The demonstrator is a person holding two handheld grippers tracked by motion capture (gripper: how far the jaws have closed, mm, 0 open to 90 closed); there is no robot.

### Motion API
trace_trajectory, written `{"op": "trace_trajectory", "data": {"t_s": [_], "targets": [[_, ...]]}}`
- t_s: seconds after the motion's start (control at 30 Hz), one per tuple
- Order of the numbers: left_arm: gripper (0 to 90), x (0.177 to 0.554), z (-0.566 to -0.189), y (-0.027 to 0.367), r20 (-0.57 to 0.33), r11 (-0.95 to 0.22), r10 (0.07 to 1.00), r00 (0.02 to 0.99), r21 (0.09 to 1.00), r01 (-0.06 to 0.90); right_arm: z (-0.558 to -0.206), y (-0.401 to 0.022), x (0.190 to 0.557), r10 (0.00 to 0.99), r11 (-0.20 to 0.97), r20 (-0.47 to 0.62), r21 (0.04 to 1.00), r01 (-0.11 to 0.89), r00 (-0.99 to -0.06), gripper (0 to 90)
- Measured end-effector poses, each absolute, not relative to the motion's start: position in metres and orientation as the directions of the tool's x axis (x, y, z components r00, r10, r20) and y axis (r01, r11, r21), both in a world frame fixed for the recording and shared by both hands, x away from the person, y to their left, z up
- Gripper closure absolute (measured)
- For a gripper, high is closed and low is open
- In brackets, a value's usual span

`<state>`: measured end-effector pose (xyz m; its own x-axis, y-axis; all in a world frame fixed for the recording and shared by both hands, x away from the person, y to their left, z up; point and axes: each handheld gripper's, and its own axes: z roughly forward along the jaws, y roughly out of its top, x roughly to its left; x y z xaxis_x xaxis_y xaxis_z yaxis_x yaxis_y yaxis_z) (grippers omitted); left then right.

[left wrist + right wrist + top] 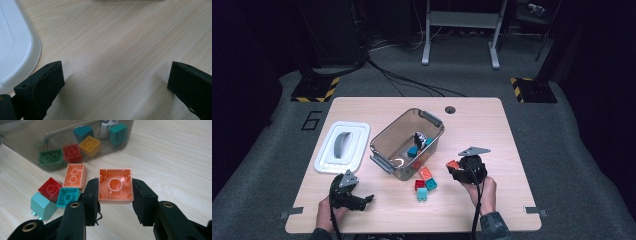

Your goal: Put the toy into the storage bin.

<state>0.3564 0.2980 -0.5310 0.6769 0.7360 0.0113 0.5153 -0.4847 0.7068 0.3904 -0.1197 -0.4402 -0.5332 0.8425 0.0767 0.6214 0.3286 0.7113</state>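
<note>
A pale wooden table point(492, 130) carries one clear grey bin point(388, 139) as landmark. Left of it lies one white lid point(343, 146). In front of the bin sit four loose bricks point(60, 192): two teal, one red, one orange. To their right, the right gripper point(115, 192) pinches one orange brick point(115, 185), hollow side showing. The left gripper point(115, 80), jaws spread, rests over bare wood beside the lid.

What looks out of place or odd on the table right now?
Four bricks lie loose beside the grey bin, some upside down. The bin's white lid is off, lying to its left. The right gripper holds an orange brick hollow side up. Nothing looks damaged.
</note>
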Motion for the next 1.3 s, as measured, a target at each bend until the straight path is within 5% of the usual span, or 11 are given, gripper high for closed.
{"op": "trace_trajectory", "data": {"t_s": [1.3], "targets": [[0.4, 0.356, -0.531, 0.298, 0.010, -0.484, 0.736, 0.677, 0.707, 0.516, -0.376, -0.104, 0.437, 0.823, 0.338, 0.034, 0.772, 0.538, -0.567, 58.8]]}}
